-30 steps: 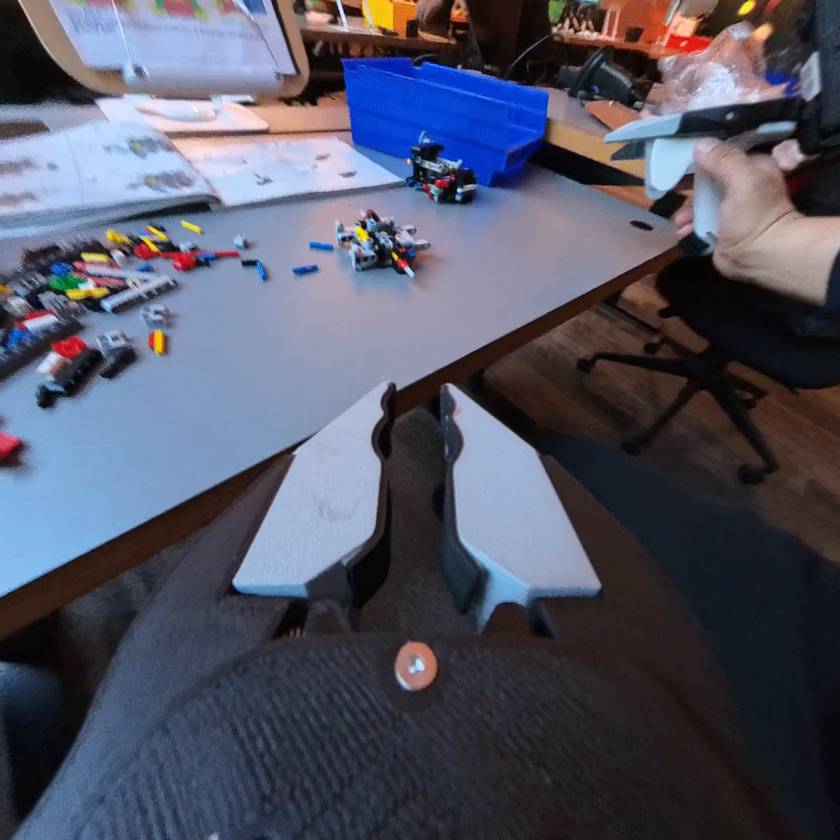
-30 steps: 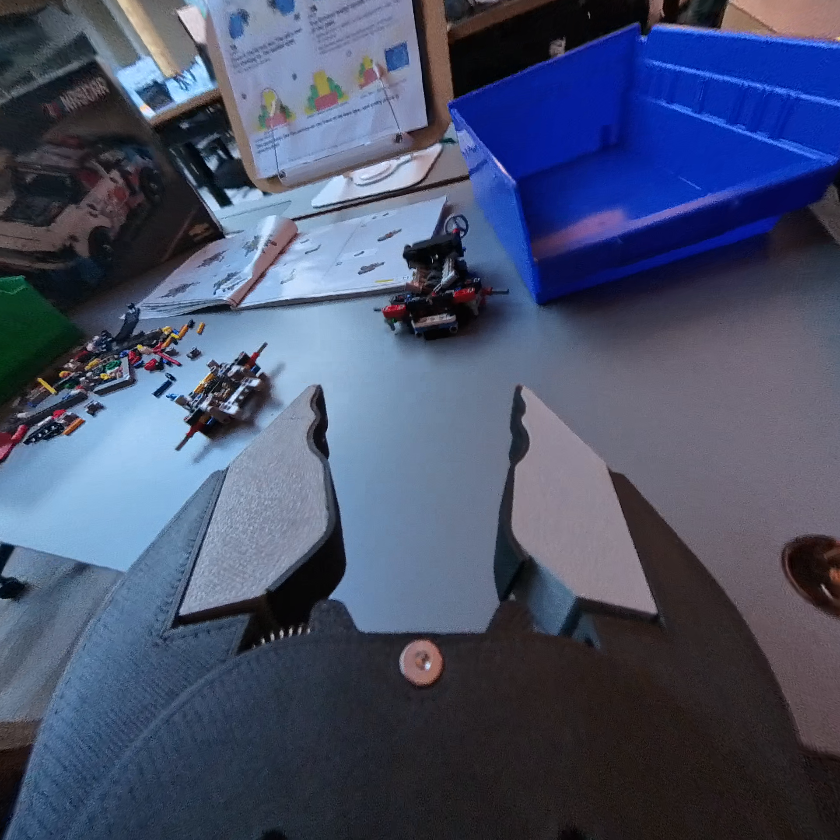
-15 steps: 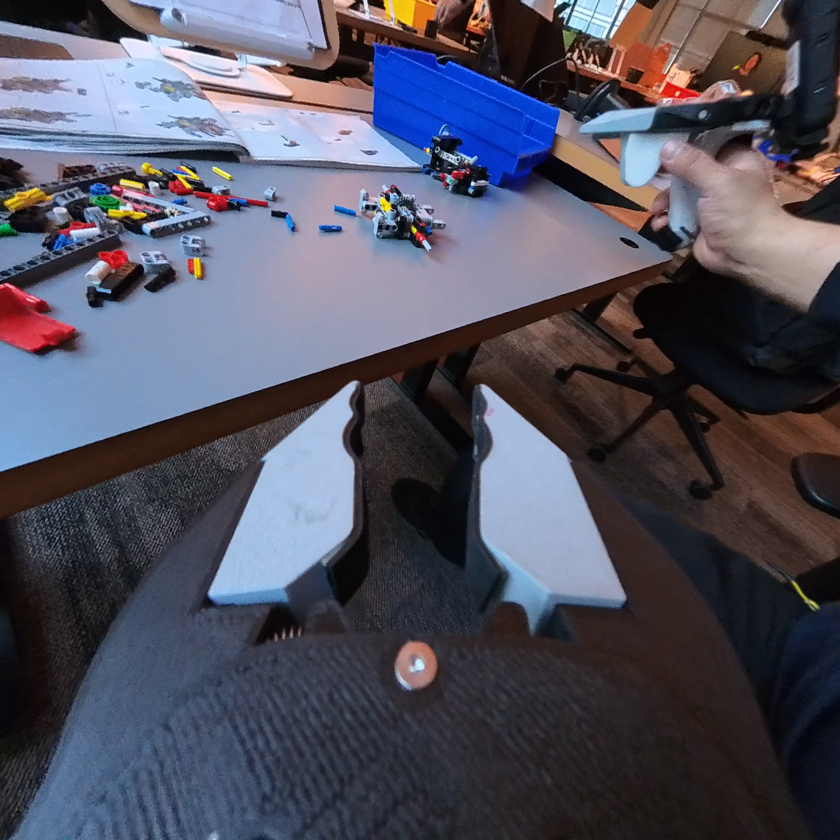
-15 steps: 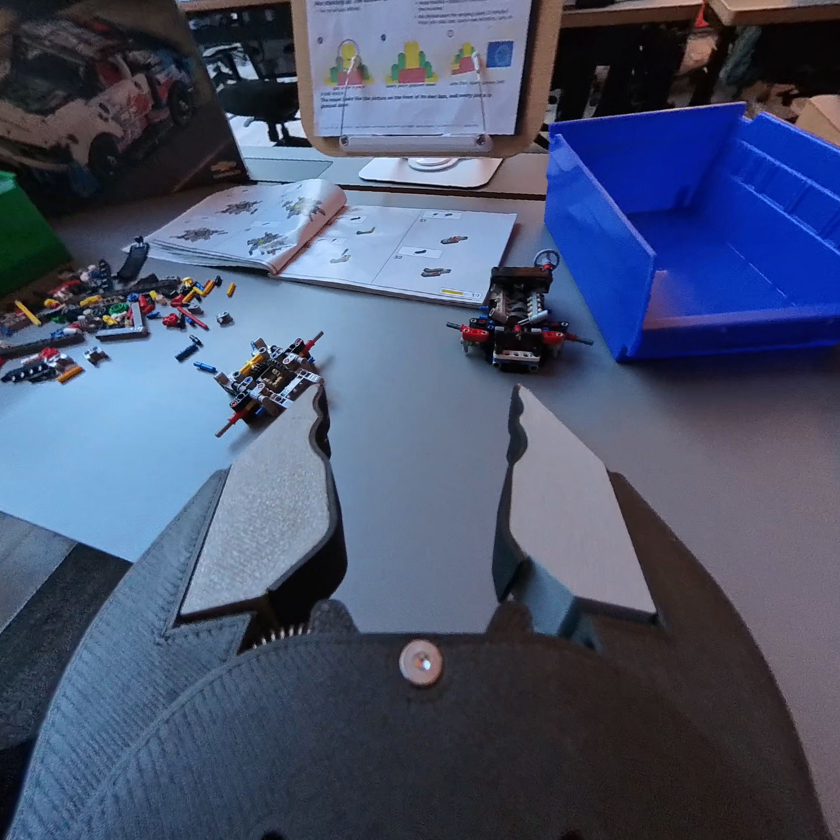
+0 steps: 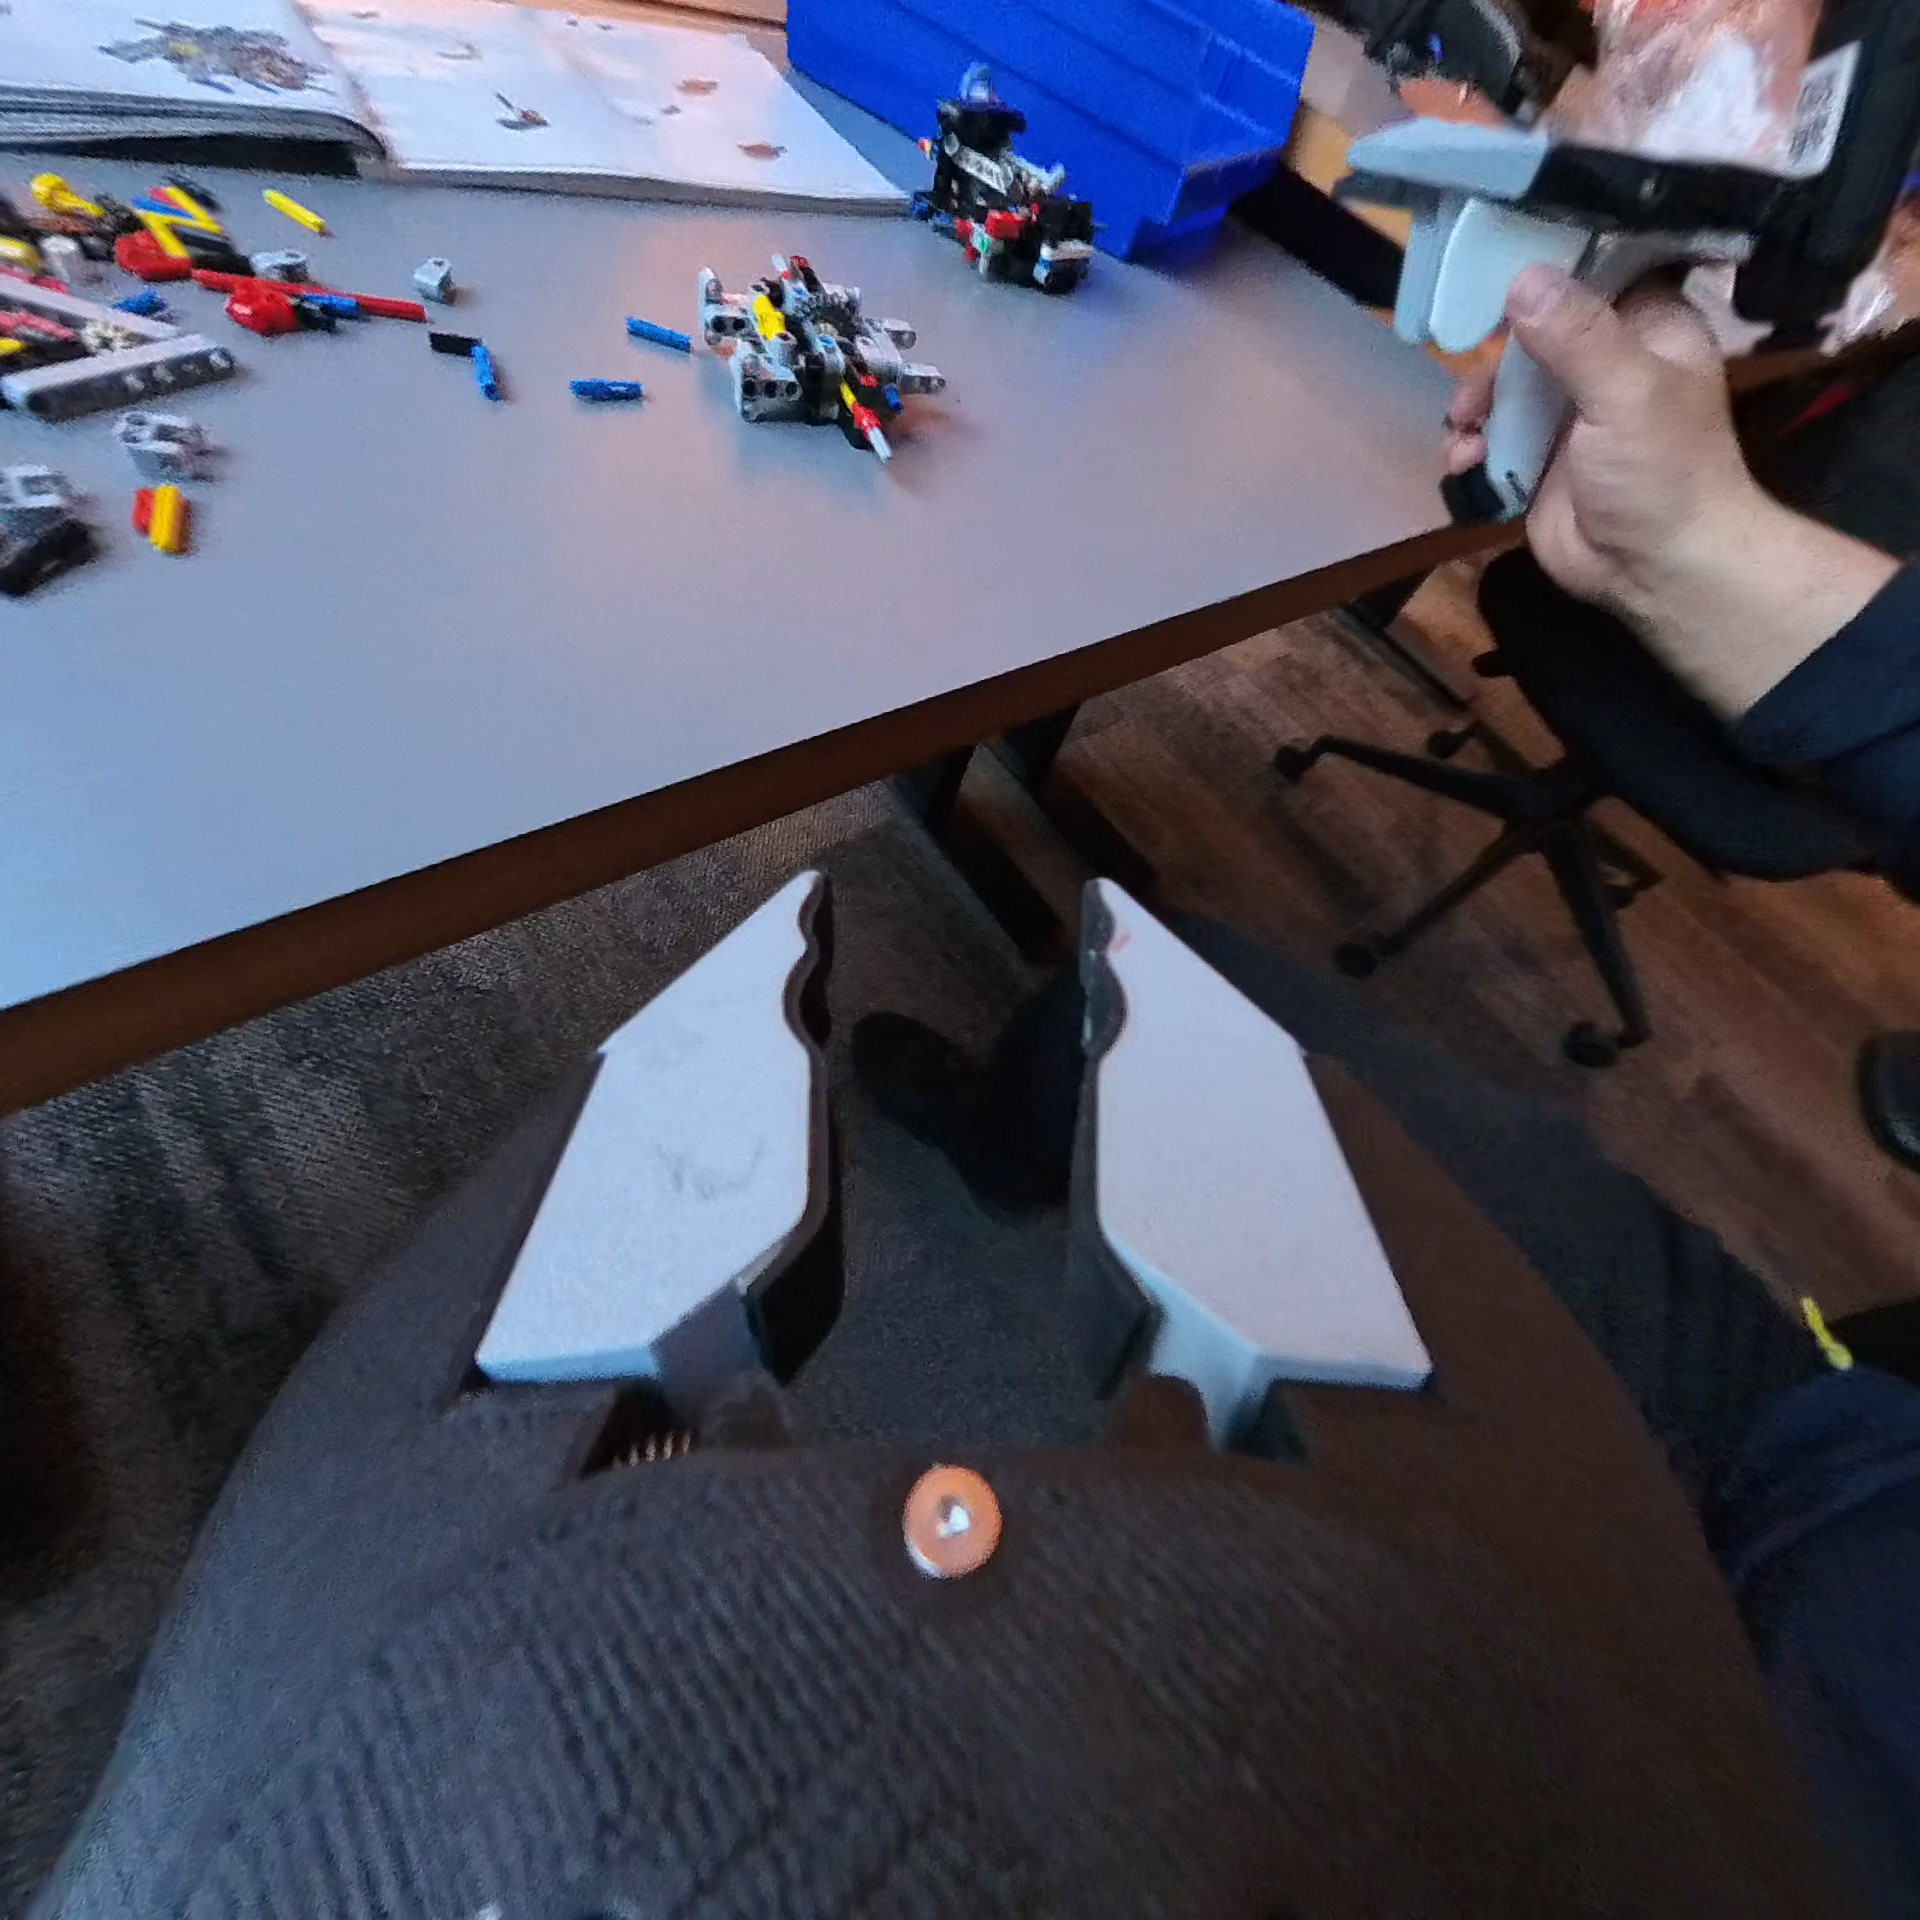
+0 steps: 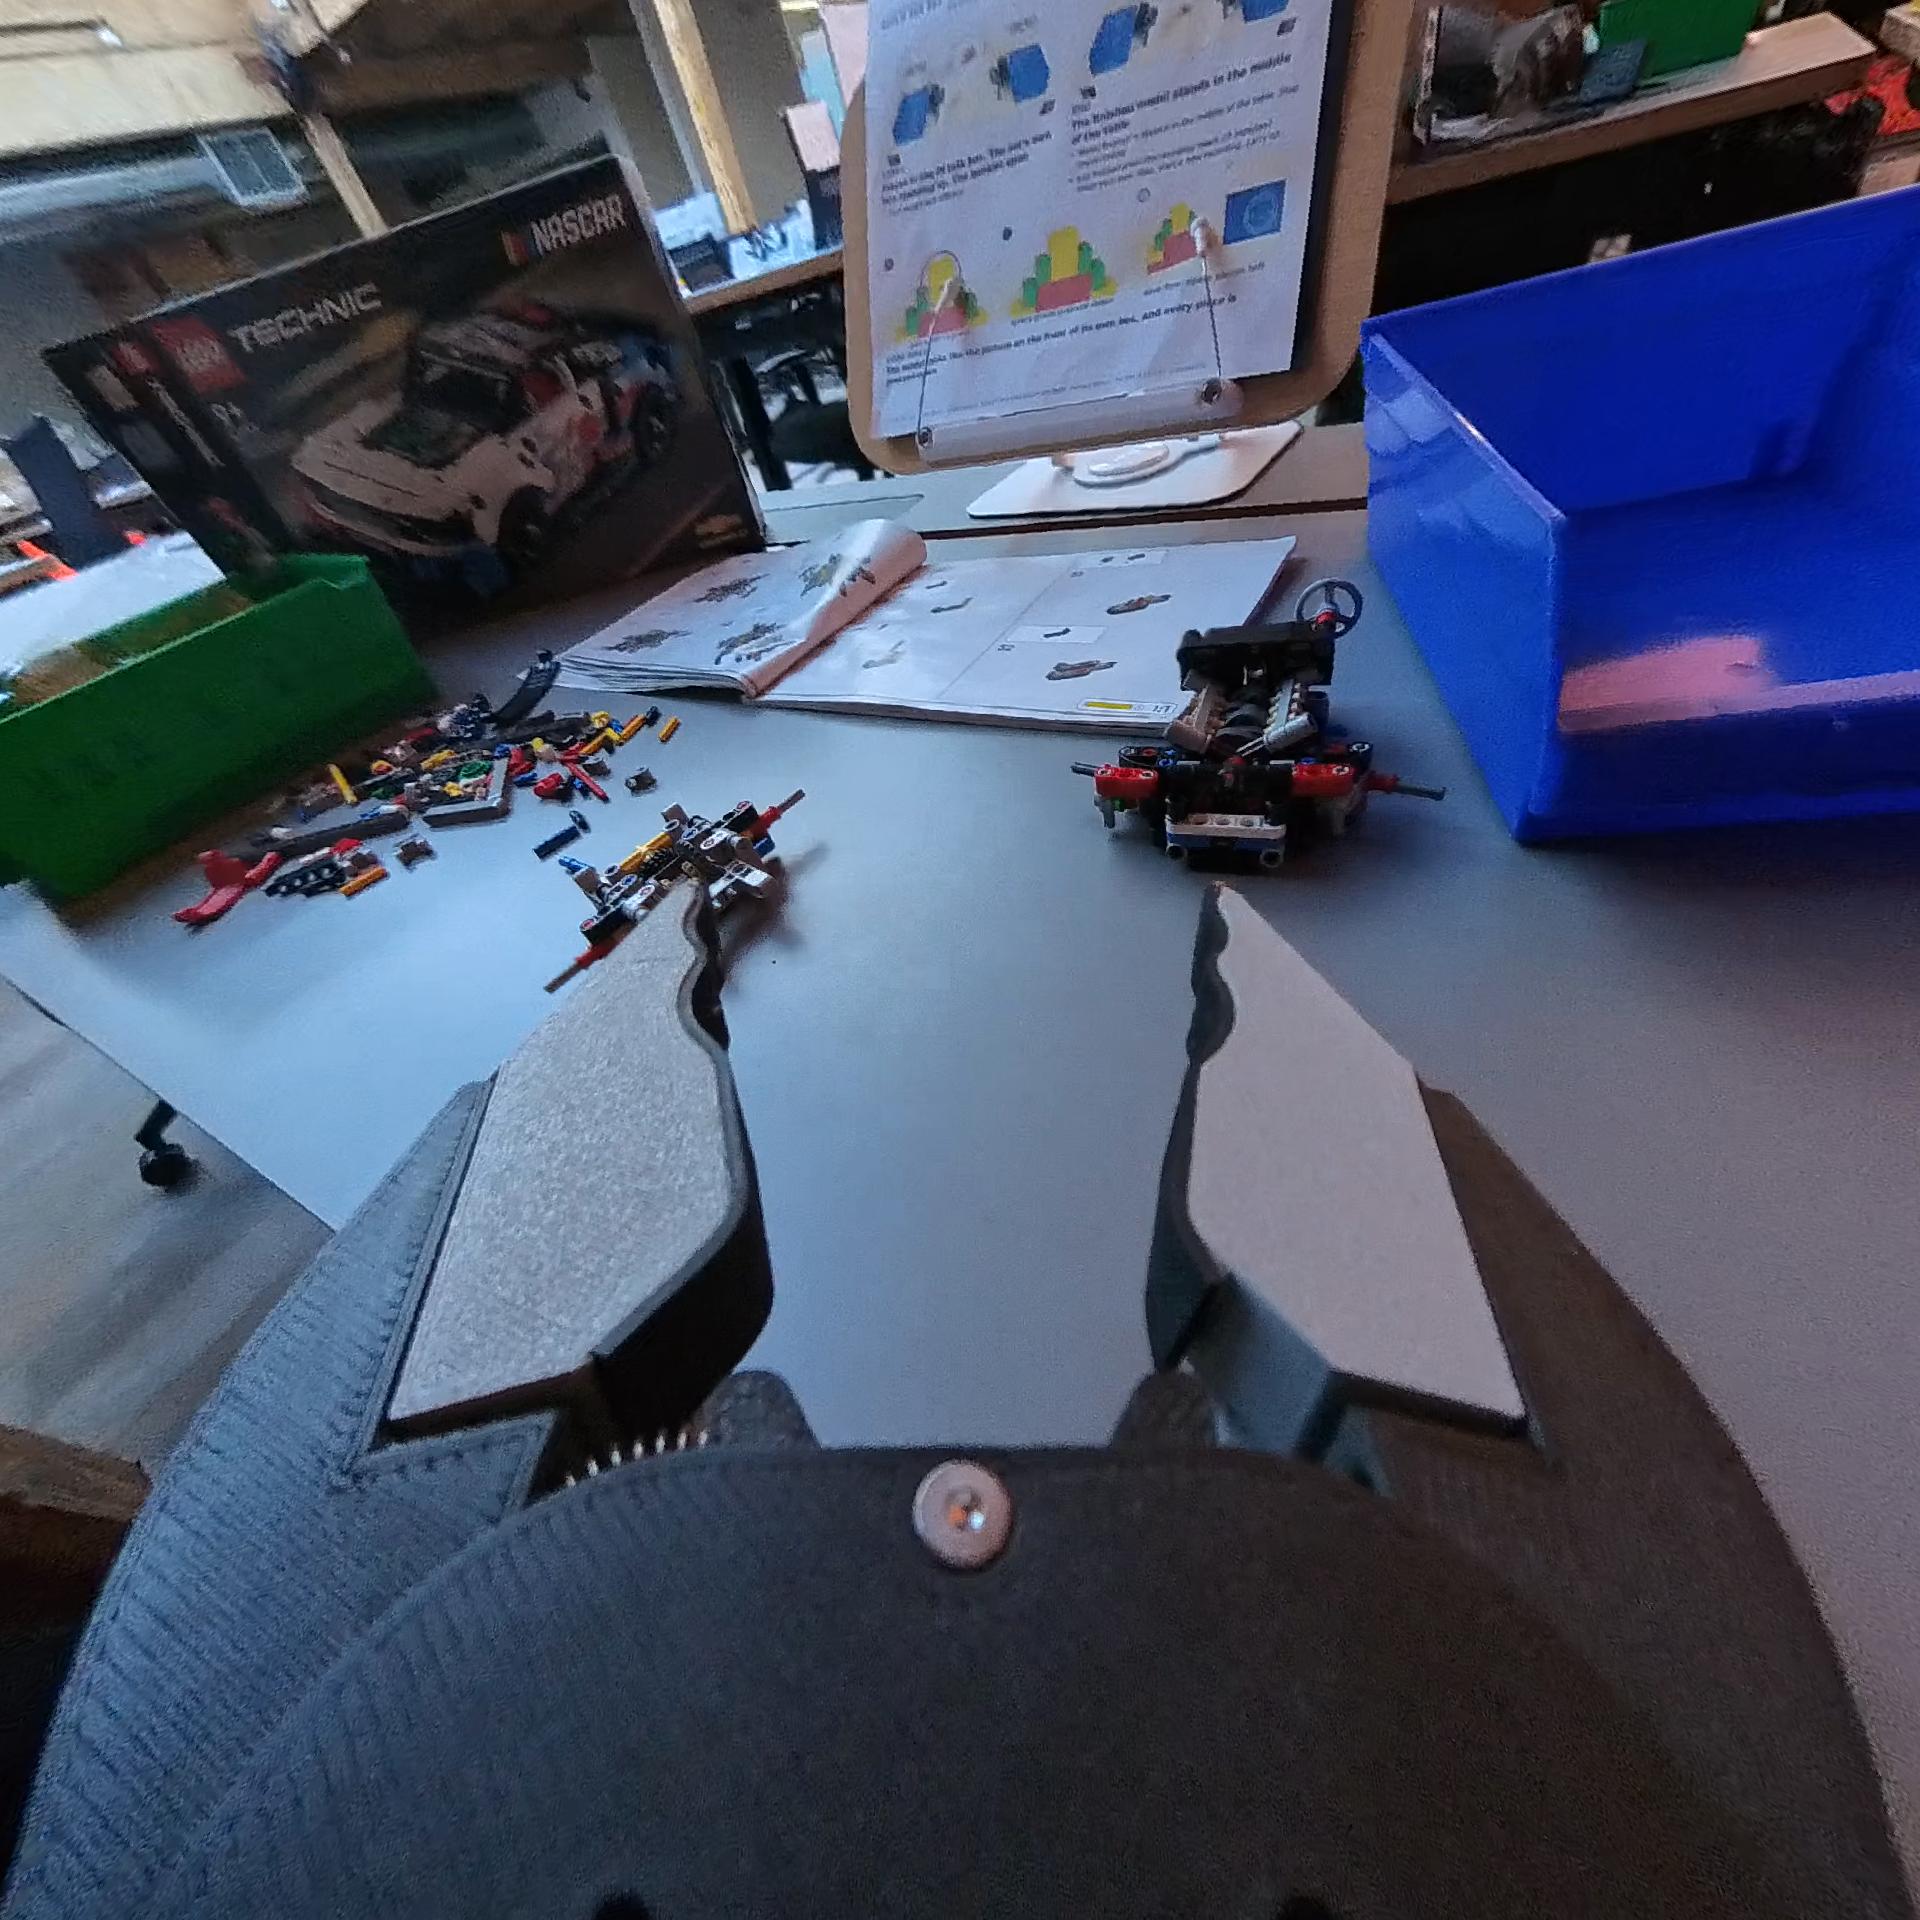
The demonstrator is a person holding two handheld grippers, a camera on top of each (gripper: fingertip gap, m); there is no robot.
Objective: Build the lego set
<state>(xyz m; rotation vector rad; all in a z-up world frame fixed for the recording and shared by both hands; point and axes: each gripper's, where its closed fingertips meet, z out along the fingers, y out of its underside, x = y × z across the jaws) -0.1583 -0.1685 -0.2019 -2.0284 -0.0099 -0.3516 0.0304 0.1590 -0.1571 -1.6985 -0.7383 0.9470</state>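
My left gripper is open and empty, held off the grey table's front edge, over the carpet. My right gripper is wide open and empty above the table; a hand holds it at the right of the left wrist view. A small grey brick assembly with yellow and red pins lies just beyond my right gripper's left fingertip; it also shows in the left wrist view. A black and red brick chassis stands farther right, also seen in the left wrist view.
A blue bin stands at the right. An open instruction booklet, a paper stand, a boxed set and a green bin stand behind. Several loose bricks lie left. An office chair stands beside the table. There is about 40 cm between the tips of the two grippers.
My left gripper's jaws have opened wider and it stays below the table edge. My right gripper's jaws have opened a little more and its view has swung left.
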